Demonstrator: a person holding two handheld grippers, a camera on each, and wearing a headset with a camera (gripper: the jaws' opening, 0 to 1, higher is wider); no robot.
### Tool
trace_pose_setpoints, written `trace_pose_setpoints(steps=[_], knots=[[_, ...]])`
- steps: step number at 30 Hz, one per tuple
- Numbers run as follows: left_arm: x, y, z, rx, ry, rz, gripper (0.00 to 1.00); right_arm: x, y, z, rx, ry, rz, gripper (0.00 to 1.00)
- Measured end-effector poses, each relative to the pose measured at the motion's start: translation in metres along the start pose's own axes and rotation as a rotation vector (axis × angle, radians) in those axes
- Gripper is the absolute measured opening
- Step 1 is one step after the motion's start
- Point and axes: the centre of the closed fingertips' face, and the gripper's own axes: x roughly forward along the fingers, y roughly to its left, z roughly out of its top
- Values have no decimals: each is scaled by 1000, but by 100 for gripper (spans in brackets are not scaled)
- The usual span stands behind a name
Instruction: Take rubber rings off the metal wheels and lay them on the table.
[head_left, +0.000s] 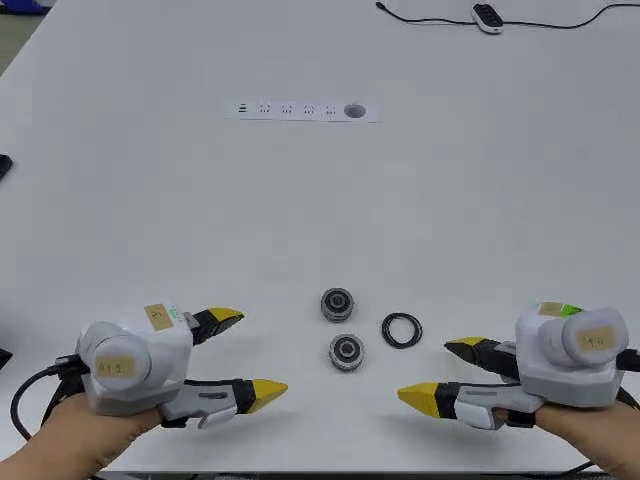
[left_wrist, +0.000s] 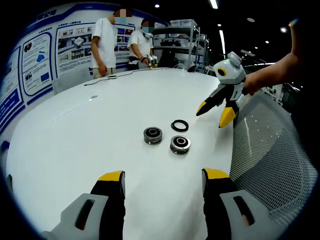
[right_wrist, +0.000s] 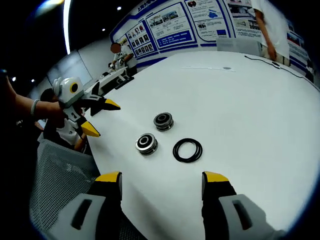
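Right now my left tongs and right tongs both gape empty, the nearer metal wheel lying about midway between them on the tabletop.

White table is seen, power strip at 12 o'clock. Walls are covered with blue poster boards. Ceiling lights are lit. Mesh chair is placed at 4 o'clock.

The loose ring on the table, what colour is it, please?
The ring is black; right gripper view.
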Motion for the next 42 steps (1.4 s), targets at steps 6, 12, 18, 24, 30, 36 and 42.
trace_pose_setpoints(steps=[6,12,18,24,30,36,42], knots=[[-9,-4,-2,-21,-24,-1,68,-4,3,-3,-78,-3,-32,73],[-18,-6,-7,-38,-38,8,71,-8,0,-3,-91,-43,-56,79],[-23,-7,-12,-60,-54,19,78,-10,3,-7,-119,-56,-65,89],[-25,-7,-17,-73,-49,30,81,-11,0,-13,-137,-61,-75,97],[-24,-6,-19,-96,-52,49,89,-19,-8,-15,-158,-83,-109,99],[-23,-3,-21,-100,-46,76,94,-26,-12,-15,-153,-92,-126,99],[-25,1,-18,-103,-64,102,99,-27,-12,-14,-160,-96,-128,99]])
